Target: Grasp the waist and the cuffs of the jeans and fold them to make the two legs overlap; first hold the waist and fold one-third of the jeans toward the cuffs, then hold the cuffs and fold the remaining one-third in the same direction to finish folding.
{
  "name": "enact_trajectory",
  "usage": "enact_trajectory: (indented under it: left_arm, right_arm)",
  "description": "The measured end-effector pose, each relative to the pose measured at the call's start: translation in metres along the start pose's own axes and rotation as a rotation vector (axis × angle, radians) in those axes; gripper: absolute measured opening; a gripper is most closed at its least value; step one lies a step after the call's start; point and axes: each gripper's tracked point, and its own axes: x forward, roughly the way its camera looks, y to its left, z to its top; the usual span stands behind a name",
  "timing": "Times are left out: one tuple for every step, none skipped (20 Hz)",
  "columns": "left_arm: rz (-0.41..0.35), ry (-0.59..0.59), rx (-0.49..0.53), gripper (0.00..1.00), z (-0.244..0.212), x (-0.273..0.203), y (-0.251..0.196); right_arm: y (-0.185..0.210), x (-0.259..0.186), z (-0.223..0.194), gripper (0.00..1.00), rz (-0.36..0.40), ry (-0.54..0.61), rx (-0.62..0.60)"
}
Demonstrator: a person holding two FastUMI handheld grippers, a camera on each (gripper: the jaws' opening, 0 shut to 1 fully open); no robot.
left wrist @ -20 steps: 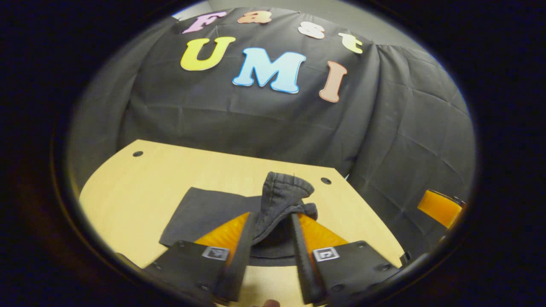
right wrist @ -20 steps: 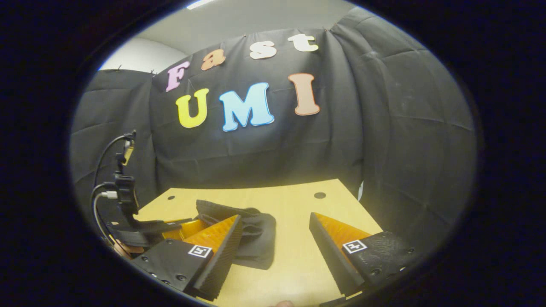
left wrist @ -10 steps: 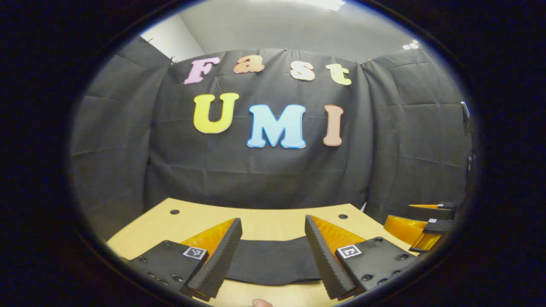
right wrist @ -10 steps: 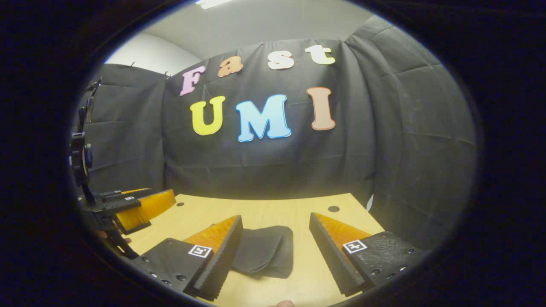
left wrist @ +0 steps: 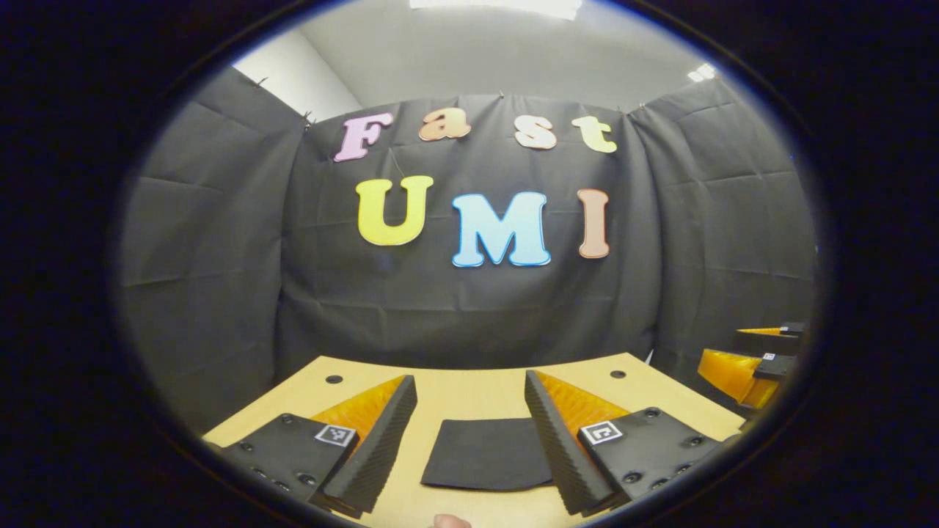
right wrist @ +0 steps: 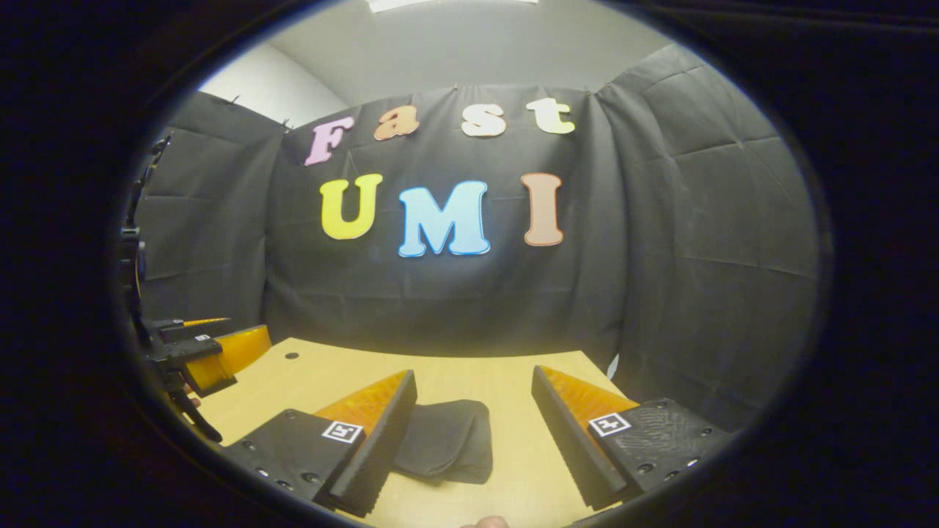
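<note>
In the left gripper view the right finger (left wrist: 552,440) covers the right edge of the folded jeans (left wrist: 488,453). In the right gripper view the left finger (right wrist: 381,440) hides the left part of the jeans (right wrist: 447,449), so their full outline cannot be told. The other gripper (right wrist: 213,352) at the far left is cut off by the picture's edge, and its jaws cannot be judged from there

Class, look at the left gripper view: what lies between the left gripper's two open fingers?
The folded dark jeans lie flat on the light wooden table between them, untouched.
</note>
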Motion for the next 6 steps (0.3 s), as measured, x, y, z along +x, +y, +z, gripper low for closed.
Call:
enact_trajectory:
  left_arm:
    - [-0.004, -0.007, 0.001, 0.96, 0.003, -0.001, 0.0]
    - [-0.004, -0.013, 0.002, 0.96, 0.005, 0.0, 0.003]
    - [-0.002, -0.021, 0.0, 0.95, 0.007, 0.0, 0.004]
    - [-0.001, -0.025, -0.005, 0.95, 0.009, 0.001, 0.005]
    - [-0.002, -0.029, -0.013, 0.95, 0.01, 0.002, 0.006]
    - [-0.003, -0.029, -0.018, 0.95, 0.01, 0.001, 0.004]
  right_arm:
    - [-0.003, 0.0, 0.003, 0.95, -0.013, -0.007, 0.001]
    - [-0.002, -0.001, 0.005, 0.95, -0.018, -0.012, 0.001]
    - [-0.002, -0.002, 0.007, 0.95, -0.02, -0.019, -0.004]
    - [-0.003, -0.004, 0.009, 0.95, -0.023, -0.022, -0.012]
    - [-0.005, -0.004, 0.011, 0.95, -0.027, -0.03, -0.019]
    - [-0.006, -0.005, 0.015, 0.95, -0.031, -0.039, -0.024]
